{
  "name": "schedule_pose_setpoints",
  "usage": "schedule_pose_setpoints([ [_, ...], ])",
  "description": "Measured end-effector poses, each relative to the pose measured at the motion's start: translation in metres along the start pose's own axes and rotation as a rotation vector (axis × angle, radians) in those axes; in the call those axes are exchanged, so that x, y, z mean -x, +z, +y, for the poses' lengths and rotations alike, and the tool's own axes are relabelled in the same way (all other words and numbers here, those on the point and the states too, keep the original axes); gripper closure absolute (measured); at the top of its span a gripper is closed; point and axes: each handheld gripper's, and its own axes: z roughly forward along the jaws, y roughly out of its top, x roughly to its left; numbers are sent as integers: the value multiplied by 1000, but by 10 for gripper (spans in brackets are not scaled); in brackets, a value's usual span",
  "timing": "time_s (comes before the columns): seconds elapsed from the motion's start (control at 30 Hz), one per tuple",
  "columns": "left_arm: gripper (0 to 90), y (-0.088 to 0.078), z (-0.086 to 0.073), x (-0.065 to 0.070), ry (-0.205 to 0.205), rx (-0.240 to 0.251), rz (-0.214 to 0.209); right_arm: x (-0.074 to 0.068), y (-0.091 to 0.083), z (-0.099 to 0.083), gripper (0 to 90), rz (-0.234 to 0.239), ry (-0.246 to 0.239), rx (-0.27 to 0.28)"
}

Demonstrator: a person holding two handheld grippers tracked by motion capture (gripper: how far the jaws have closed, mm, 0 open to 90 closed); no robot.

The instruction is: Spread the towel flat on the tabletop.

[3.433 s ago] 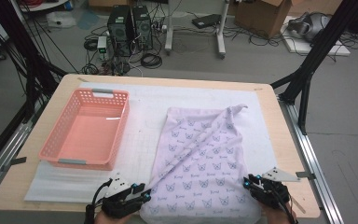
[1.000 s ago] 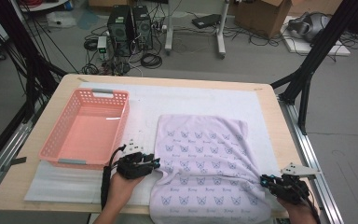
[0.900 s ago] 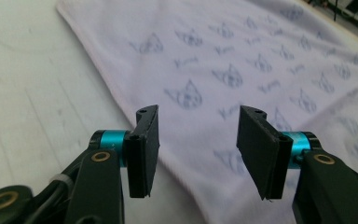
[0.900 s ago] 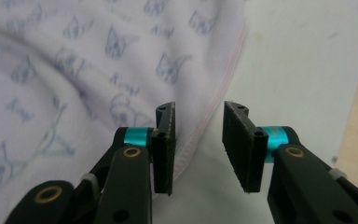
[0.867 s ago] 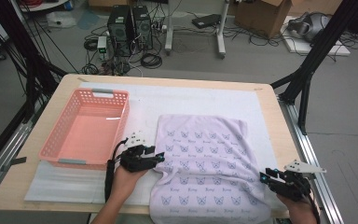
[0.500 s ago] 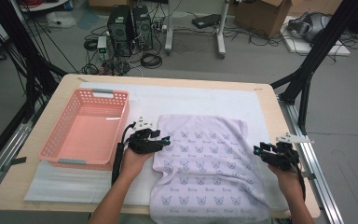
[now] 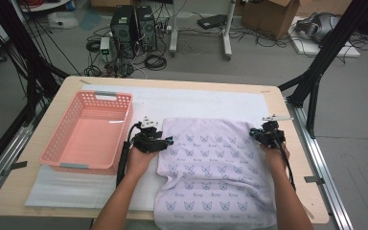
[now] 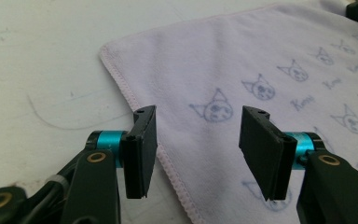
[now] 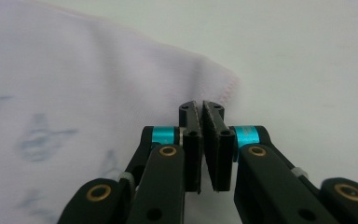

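A pale lilac towel printed with cat faces lies flat on the table, its near end hanging over the front edge. My left gripper rests at the towel's left edge near the far left corner. It is open and its jaws have just been opening; in the left gripper view the gripper straddles the hemmed edge of the towel without pinching it. My right gripper sits at the far right corner. Its jaws have just been closing and are shut, with the towel corner just beyond the tips and no cloth seen between them.
A pink plastic basket stands left of the towel, close to my left hand. A white mat covers the table under the towel. Black frame legs and cables stand beyond the table's far edge.
Both hands have moved away from the front edge, along the towel's sides to its far corners; the right hand moved further. The towel lies as it did a second ago.
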Motion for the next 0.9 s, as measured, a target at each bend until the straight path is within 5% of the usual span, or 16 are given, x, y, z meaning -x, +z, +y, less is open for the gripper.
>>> schedule_pose_setpoints([
  [0.03, 457, 1, 2, 0, 2, -5, 10, 3, -1, 0, 867, -37, 1, 5],
  [0.17, 440, 5, 6, -4, -8, -28, 60, 8, -5, -2, 857, -50, 46, 30],
  [0.3, 421, 15, 4, -5, -10, -61, 70, 3, -12, -1, 729, 25, 36, 55],
  [0.4, 431, 20, 3, 2, 69, -74, 125, 2, -21, -4, 671, 54, 25, 70],
  [0.43, 498, 20, 3, 5, 118, -75, 140, 2, -23, -5, 661, 72, 25, 68],
  [0.5, 780, 22, 4, 9, 146, -68, 115, 3, -26, -7, 652, 78, 23, 58],
  [0.53, 865, 24, 5, 12, 173, -75, 138, 4, -26, -8, 650, 85, 22, 52],
  [0.6, 873, 26, 12, 7, 116, -83, 176, 5, -27, -10, 650, 93, 28, 50],
  [0.7, 874, 20, 16, -9, 0, -27, 223, 3, -30, -13, 648, 107, 32, 44],
  [0.8, 835, 19, 13, -12, -16, -21, 182, 1, -34, -19, 611, 142, 27, 31],
  [0.9, 527, 14, 12, -10, -72, 7, 96, -1, -38, -26, 576, 197, 29, 34],
])
